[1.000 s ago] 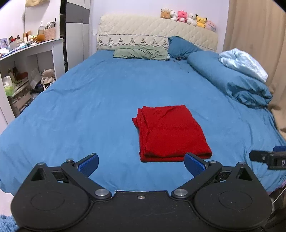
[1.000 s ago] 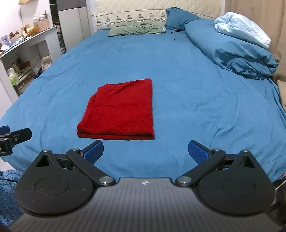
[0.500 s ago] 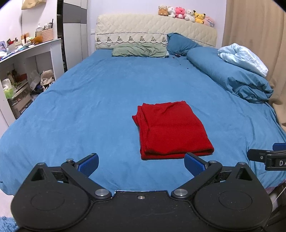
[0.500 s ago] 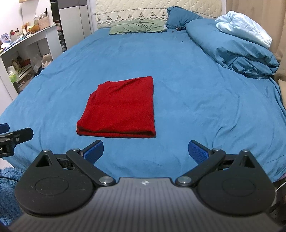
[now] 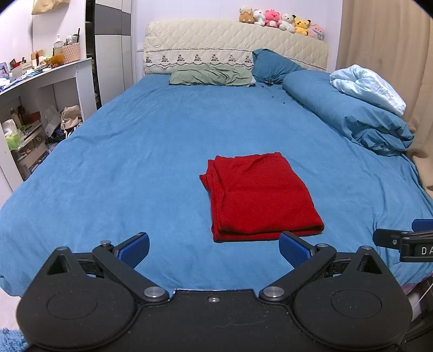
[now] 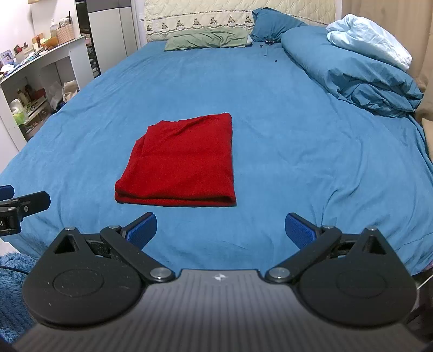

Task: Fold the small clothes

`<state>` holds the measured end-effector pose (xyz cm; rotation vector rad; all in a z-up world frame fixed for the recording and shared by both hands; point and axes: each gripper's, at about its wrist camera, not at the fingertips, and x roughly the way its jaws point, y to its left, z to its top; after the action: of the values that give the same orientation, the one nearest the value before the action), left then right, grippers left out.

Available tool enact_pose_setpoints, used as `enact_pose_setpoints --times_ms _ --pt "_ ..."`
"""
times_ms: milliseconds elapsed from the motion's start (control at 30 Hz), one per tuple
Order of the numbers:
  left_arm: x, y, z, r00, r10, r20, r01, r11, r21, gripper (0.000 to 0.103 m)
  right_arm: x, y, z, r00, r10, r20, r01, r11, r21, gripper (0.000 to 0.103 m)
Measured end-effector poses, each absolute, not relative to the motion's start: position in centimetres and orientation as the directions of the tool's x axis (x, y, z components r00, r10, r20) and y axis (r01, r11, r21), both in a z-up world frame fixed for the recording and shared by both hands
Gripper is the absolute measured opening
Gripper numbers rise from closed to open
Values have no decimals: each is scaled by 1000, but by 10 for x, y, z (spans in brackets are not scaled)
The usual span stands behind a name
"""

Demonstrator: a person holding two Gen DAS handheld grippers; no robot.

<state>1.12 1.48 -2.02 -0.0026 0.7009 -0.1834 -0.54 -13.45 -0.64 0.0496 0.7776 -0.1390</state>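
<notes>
bare bedsheet (image 5: 135,151) around red cloth (image 5: 259,195)

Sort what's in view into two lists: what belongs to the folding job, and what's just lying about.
Job: red cloth, folded on the bed; left gripper, open; right gripper, open.

Lying about: green pillow, blue pillow, duvet, plush toys, shelf clutter.

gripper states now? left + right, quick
Left gripper: open, holding nothing, short of the folded red cloth garment.
Right gripper: open, holding nothing, also clear of the garment.
</notes>
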Motion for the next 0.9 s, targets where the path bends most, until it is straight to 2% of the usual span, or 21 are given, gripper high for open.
enact_pose_setpoints --times_ms 900 --pt "11 16 -21 742 -166 -650 163 984 -65 103 -6 -136 -12 699 -97 -708 136 991 -1 103"
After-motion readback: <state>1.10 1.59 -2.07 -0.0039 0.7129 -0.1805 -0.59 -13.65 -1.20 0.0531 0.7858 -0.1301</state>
